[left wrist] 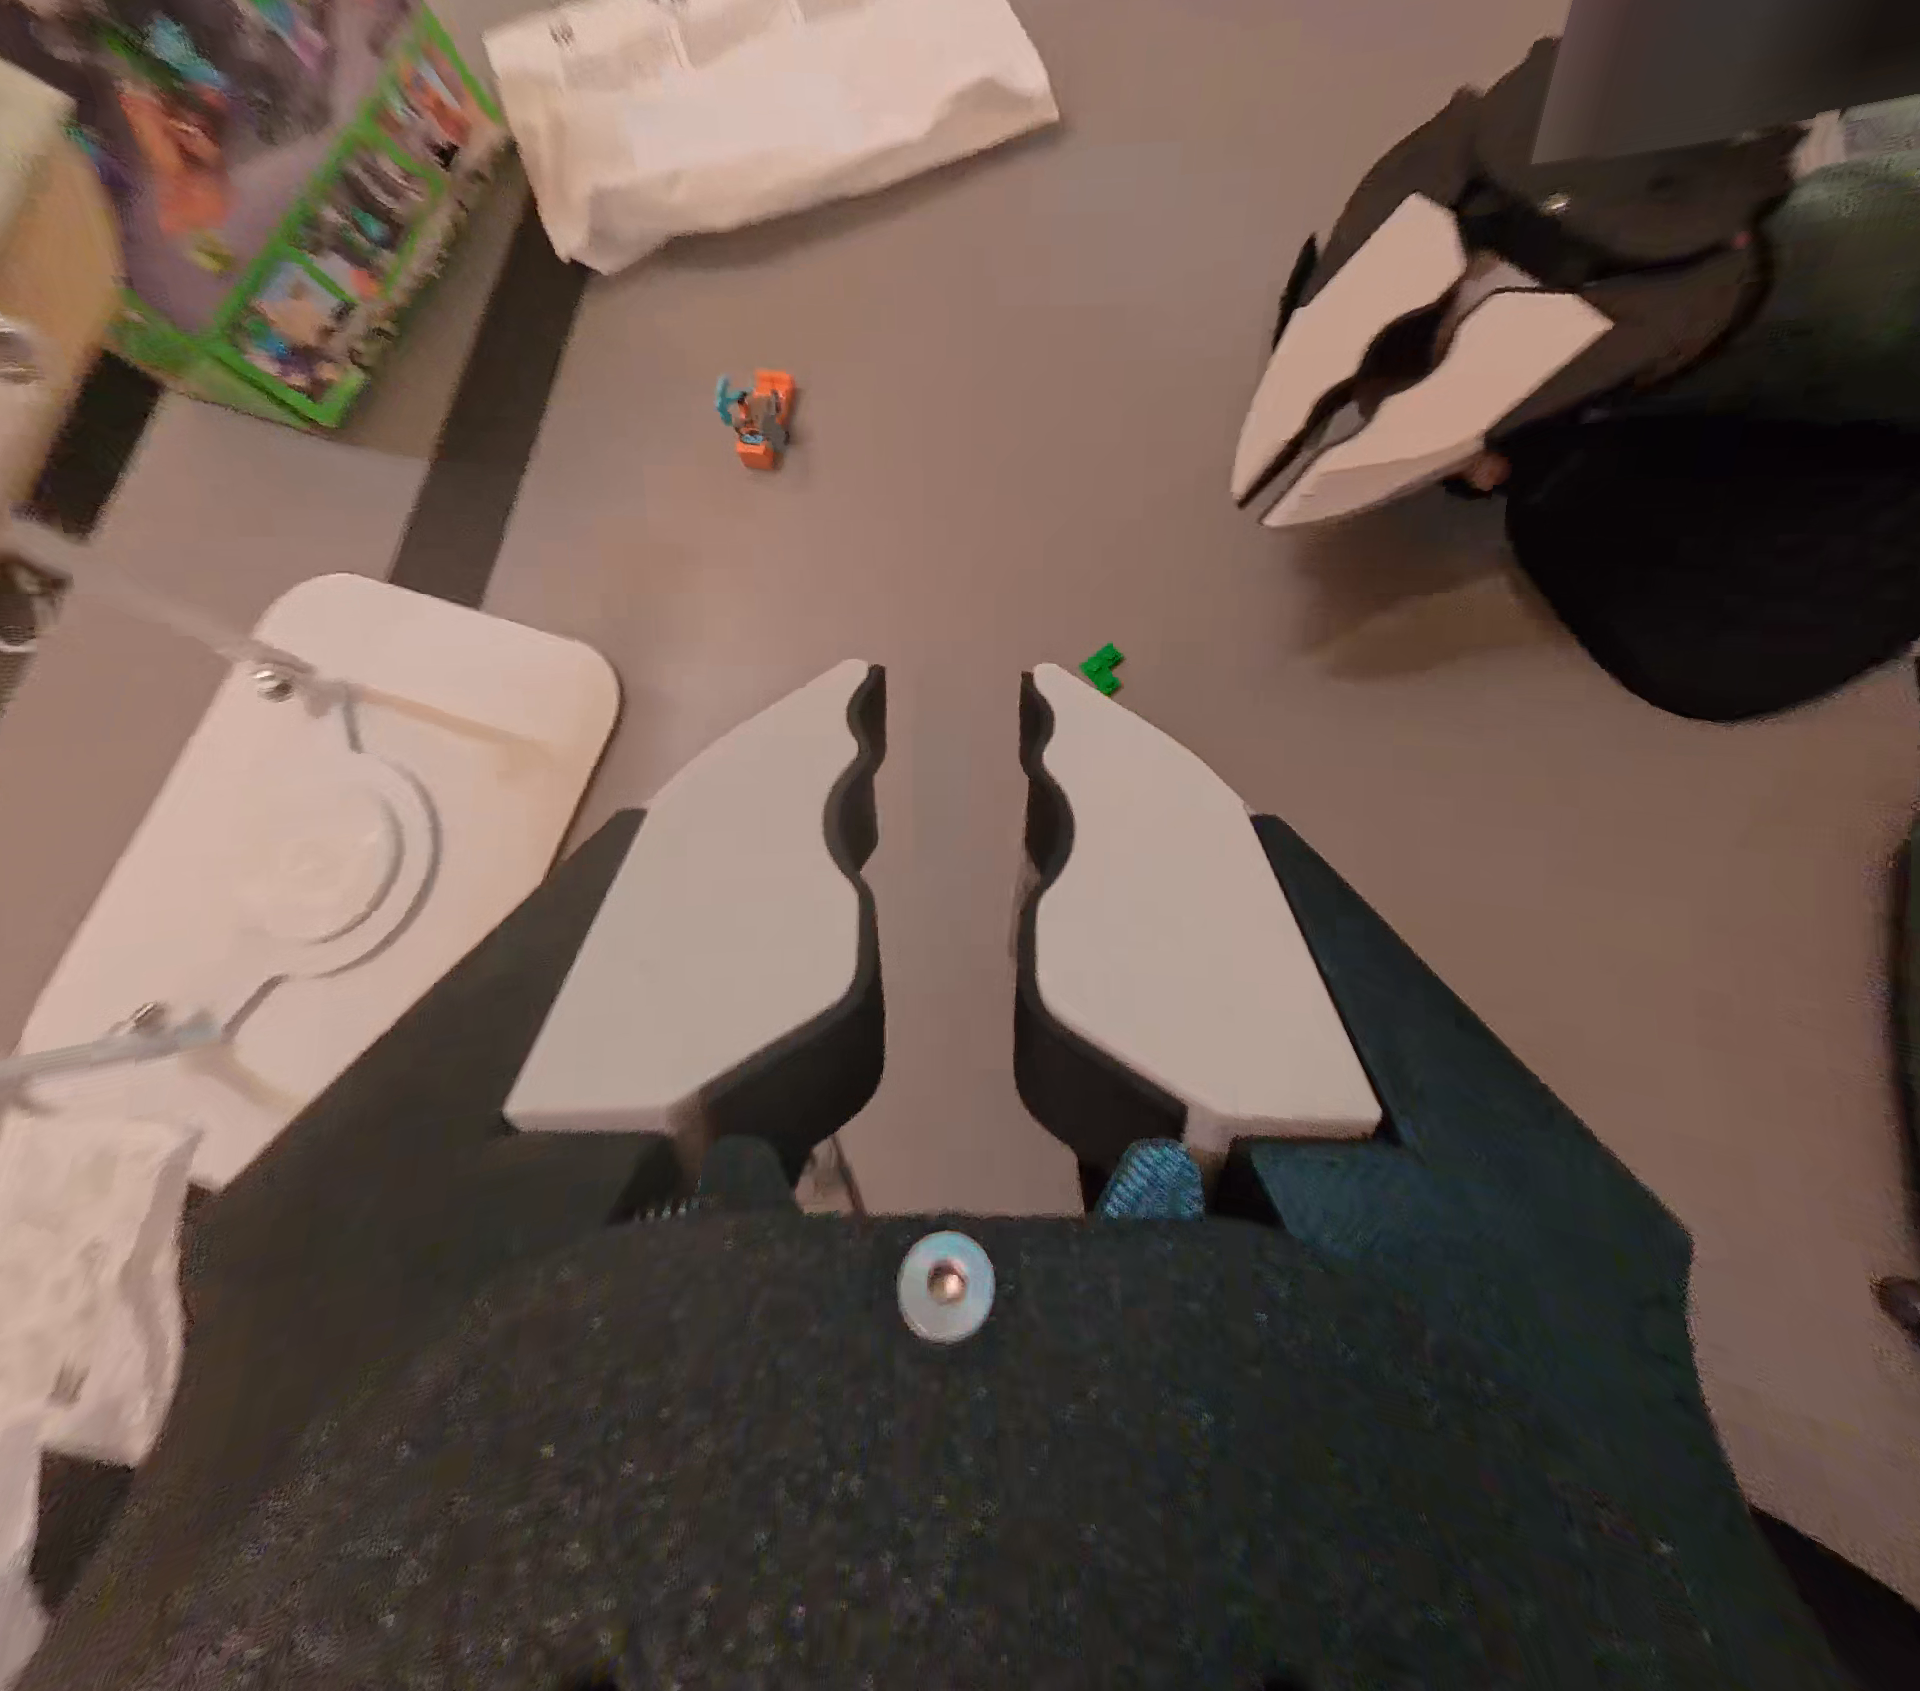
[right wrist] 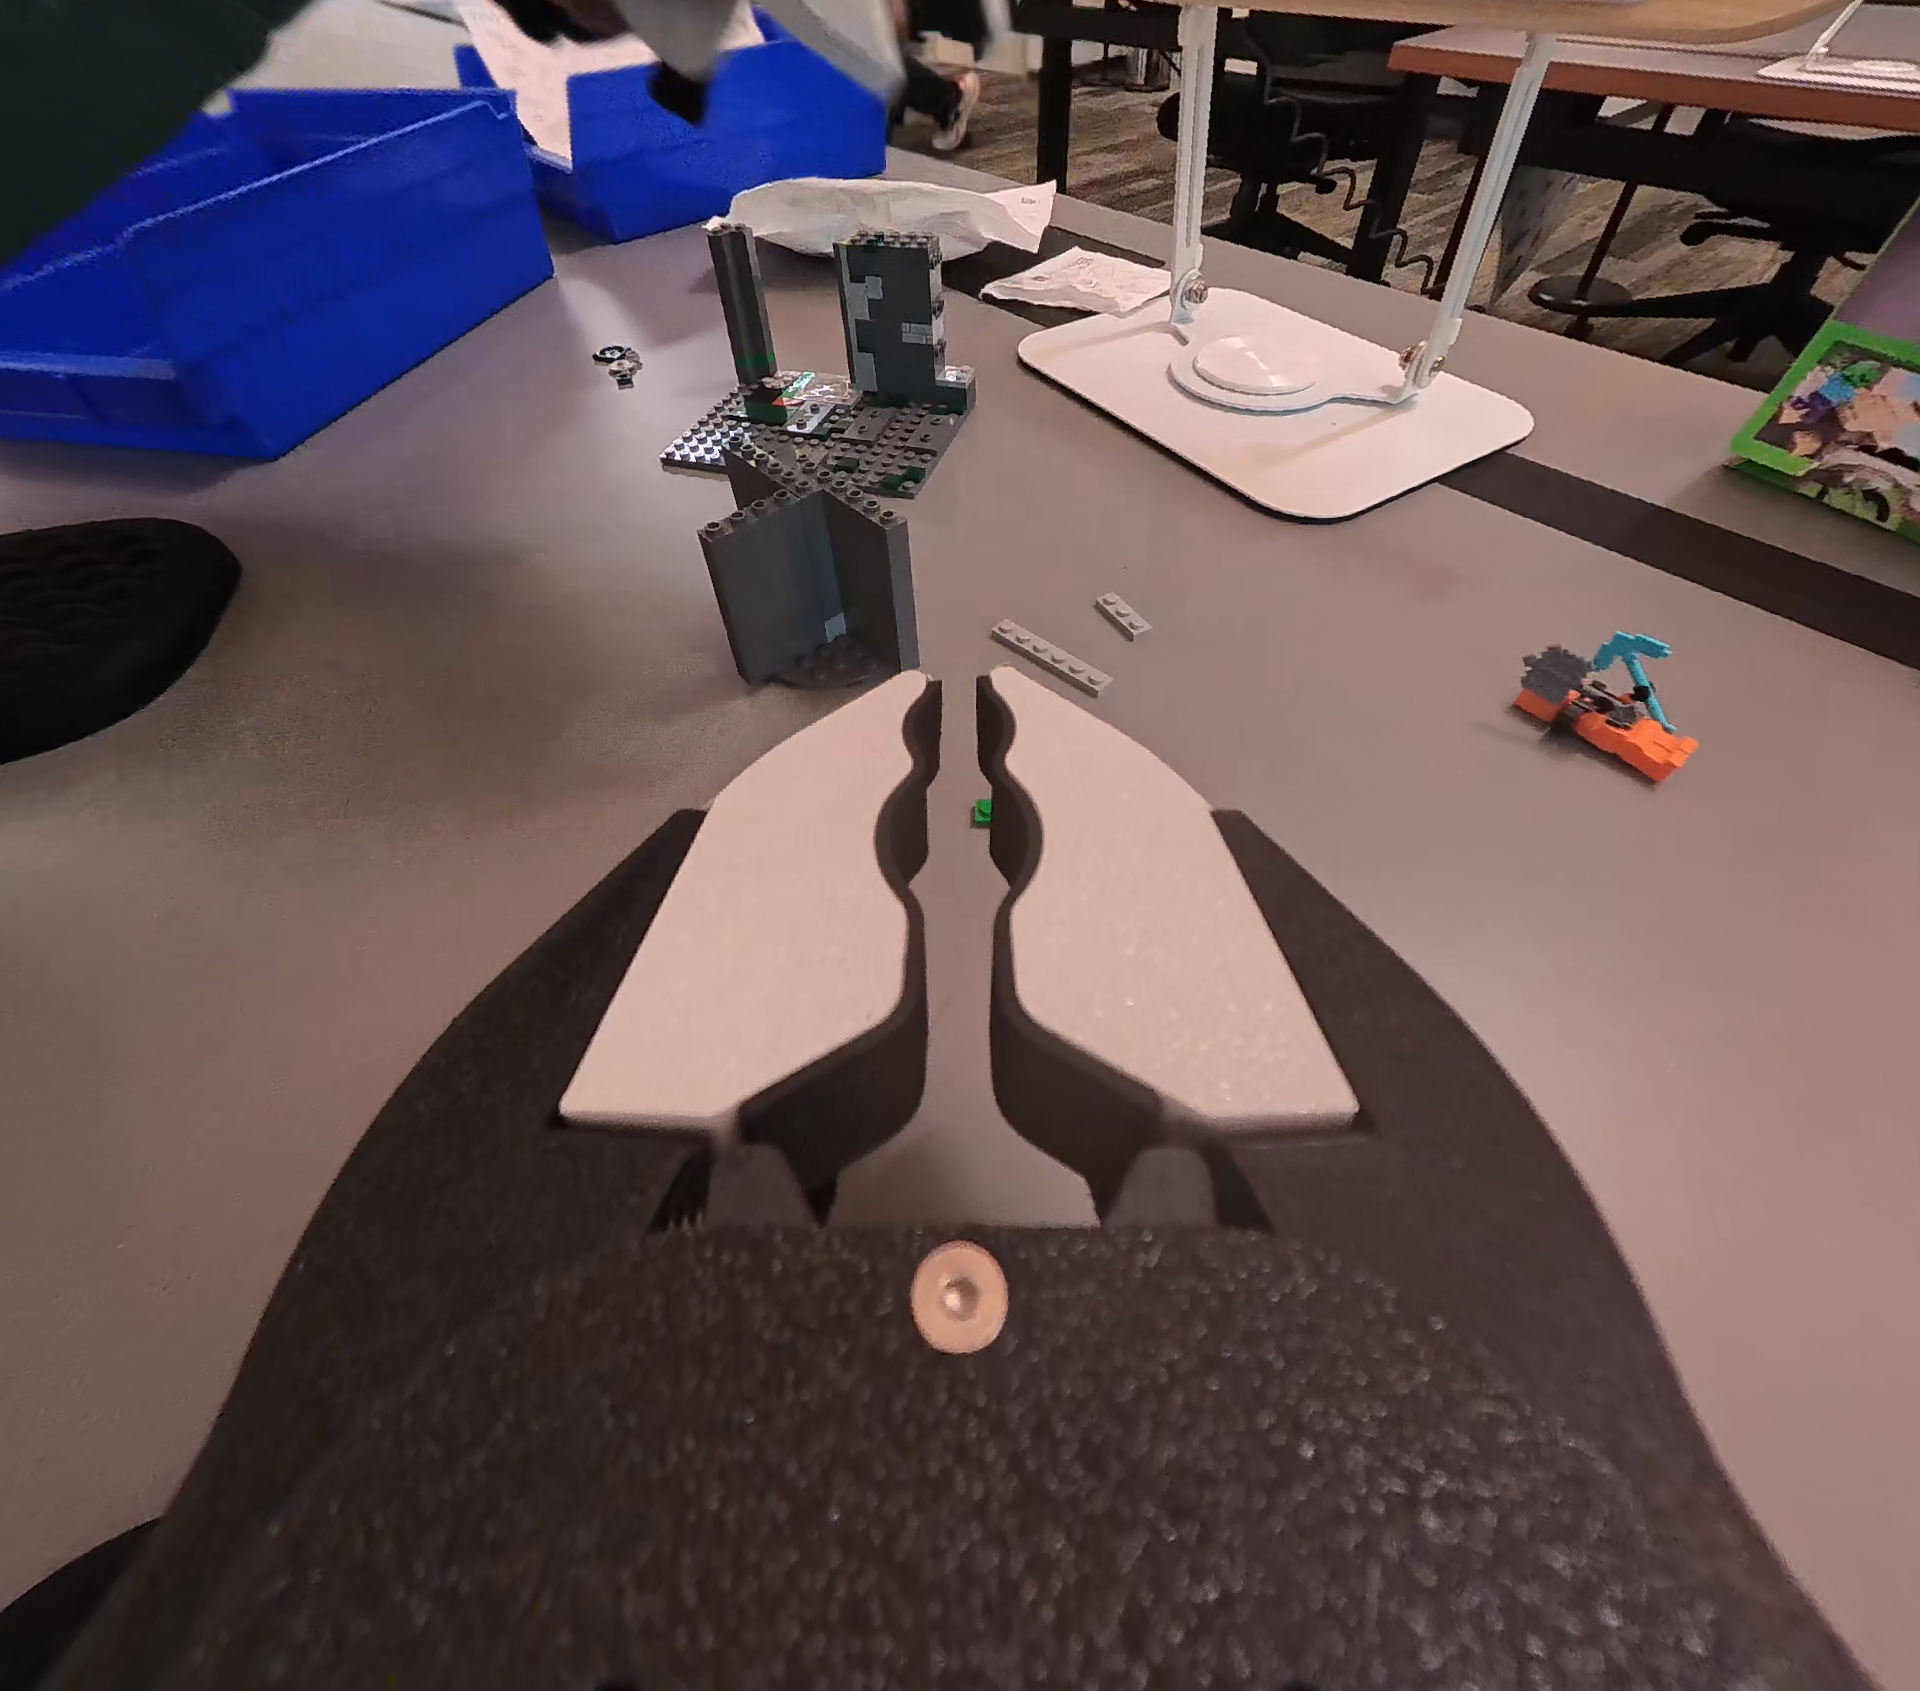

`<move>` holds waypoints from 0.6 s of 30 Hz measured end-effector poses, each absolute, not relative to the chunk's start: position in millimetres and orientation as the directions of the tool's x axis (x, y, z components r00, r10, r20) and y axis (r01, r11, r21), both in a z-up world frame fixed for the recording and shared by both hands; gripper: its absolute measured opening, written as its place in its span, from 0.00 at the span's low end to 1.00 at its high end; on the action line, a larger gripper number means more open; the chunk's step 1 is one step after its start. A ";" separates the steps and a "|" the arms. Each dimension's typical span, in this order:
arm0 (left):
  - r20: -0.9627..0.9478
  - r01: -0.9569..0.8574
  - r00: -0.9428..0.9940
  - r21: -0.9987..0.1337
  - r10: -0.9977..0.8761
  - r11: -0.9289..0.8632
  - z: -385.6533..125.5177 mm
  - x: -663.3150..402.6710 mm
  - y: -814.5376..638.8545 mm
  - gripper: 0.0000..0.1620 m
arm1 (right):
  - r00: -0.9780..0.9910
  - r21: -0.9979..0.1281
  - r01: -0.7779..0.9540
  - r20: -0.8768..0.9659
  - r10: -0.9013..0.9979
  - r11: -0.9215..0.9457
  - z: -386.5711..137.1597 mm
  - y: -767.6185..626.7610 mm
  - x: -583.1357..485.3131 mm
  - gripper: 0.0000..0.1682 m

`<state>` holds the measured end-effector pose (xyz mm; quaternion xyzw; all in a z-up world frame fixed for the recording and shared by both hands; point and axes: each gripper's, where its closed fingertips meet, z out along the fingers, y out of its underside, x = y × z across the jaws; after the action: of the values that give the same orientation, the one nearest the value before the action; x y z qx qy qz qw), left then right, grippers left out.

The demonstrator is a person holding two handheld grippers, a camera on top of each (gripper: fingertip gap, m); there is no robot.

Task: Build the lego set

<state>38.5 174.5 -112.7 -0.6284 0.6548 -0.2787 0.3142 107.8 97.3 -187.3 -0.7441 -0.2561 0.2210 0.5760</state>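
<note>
Grey tabletop [right wrist: 1351,966] carries the work. Landmark: the dark grey lego build [right wrist: 821,488], upright, its tall wall panels standing with long axes vertical and the studded base plate flat behind them. Right of the build lie two grey plates [right wrist: 1051,656], long axes running back and to the left. Farther right of it lies the orange model [right wrist: 1605,711]. Nearer than the build, a small green piece [right wrist: 982,812] lies between the right gripper [right wrist: 958,685] fingers, whose jaws stand slightly parted, gripping nothing. Left gripper [left wrist: 954,677] jaws are apart and empty, above bare table. Blue bins [right wrist: 270,280] sit left of the build.
</note>
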 end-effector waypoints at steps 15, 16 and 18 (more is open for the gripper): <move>-0.196 -0.592 0.607 -0.758 -0.770 -0.274 -99.6 -292.9 163.7 0.08 | 0.758 -0.962 0.146 -0.042 0.651 -0.232 -196.7 97.2 101.1 0.03; -0.189 -0.601 0.638 -0.728 -0.747 -0.329 -107.5 -318.6 162.2 0.10 | 0.756 -0.960 0.150 -0.042 0.654 -0.235 -197.9 96.8 99.4 0.03; -0.223 -0.632 0.690 -0.650 -0.689 -0.423 -124.5 -371.5 162.8 0.12 | 0.750 -0.957 0.162 -0.038 0.660 -0.240 -200.5 96.2 95.9 0.03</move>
<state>-371.5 162.8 -124.5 -0.8425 0.3919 -0.0388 0.3676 95.9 96.2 -200.5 -0.7545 -0.2722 0.2250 0.5532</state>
